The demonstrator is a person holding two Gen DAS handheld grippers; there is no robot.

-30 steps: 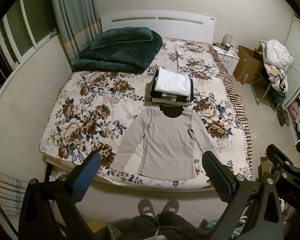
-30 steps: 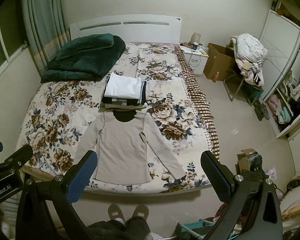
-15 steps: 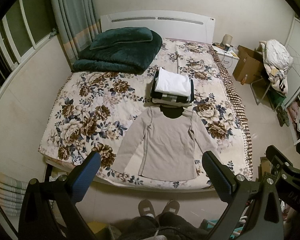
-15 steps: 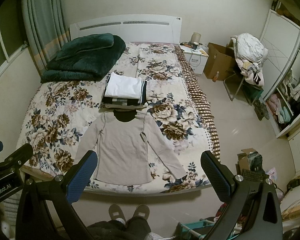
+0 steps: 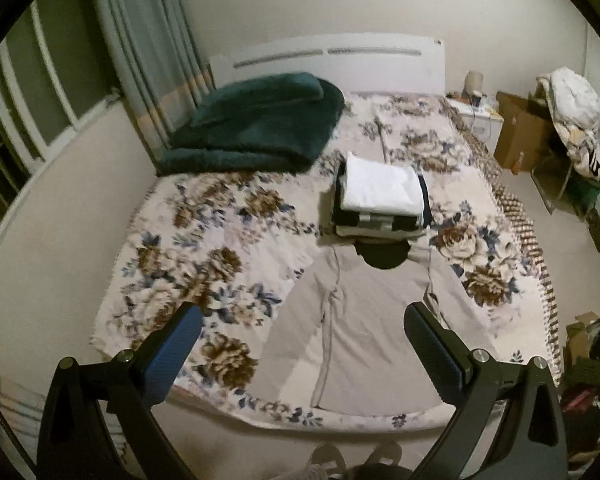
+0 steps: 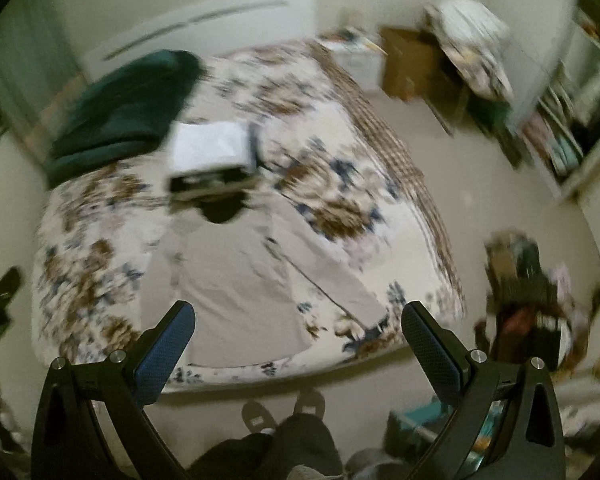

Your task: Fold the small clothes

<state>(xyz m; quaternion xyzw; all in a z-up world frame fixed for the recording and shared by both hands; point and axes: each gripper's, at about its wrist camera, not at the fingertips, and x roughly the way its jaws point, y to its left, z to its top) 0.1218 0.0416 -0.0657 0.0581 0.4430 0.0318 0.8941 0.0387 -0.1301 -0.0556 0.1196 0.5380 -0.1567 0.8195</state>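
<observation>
We hover both grippers, left gripper (image 5: pixel 300 332) and right gripper (image 6: pixel 298 330), jaws spread and empty, over the grey top (image 5: pixel 364 320) lying flat just below the folded stack (image 5: pixel 380 200), risking bunched fabric if we pinch unevenly.

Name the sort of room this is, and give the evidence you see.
Most likely a home bedroom: a bed with a white headboard, a folded green blanket on it, and a nightstand beside it.

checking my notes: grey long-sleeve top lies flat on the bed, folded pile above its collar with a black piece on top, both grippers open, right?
Not quite: the top piece of the folded pile is white, as the left wrist view shows. The grey top does lie flat on the bed, and the left gripper and right gripper are open.
</observation>
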